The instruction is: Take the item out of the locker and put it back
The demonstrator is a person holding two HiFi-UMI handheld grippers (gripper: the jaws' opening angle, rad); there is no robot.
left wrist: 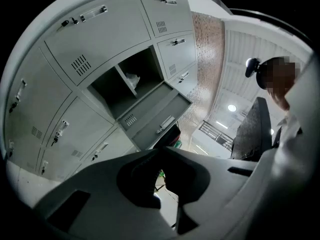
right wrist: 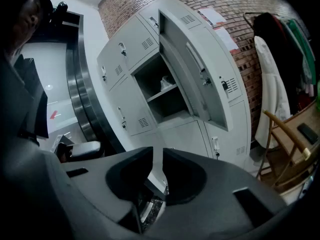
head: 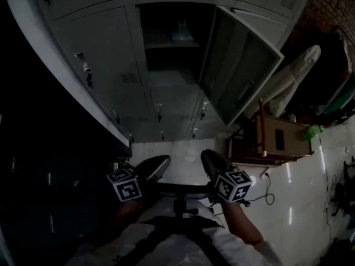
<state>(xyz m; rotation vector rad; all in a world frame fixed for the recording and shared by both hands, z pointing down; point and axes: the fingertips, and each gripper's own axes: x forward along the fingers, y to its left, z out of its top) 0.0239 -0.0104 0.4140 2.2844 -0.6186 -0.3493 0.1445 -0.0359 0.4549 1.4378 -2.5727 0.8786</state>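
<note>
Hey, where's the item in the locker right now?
In the head view, top centre, the pale item sits on the shelf inside the open locker, just left of its swung-out door.

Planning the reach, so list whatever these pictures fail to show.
- Item on the locker shelf: head view, too dark and small to identify.
- Paper notices beside the open door: right gripper view, print too small.
- Wooden chair: right gripper view, cut off by the edge.
</note>
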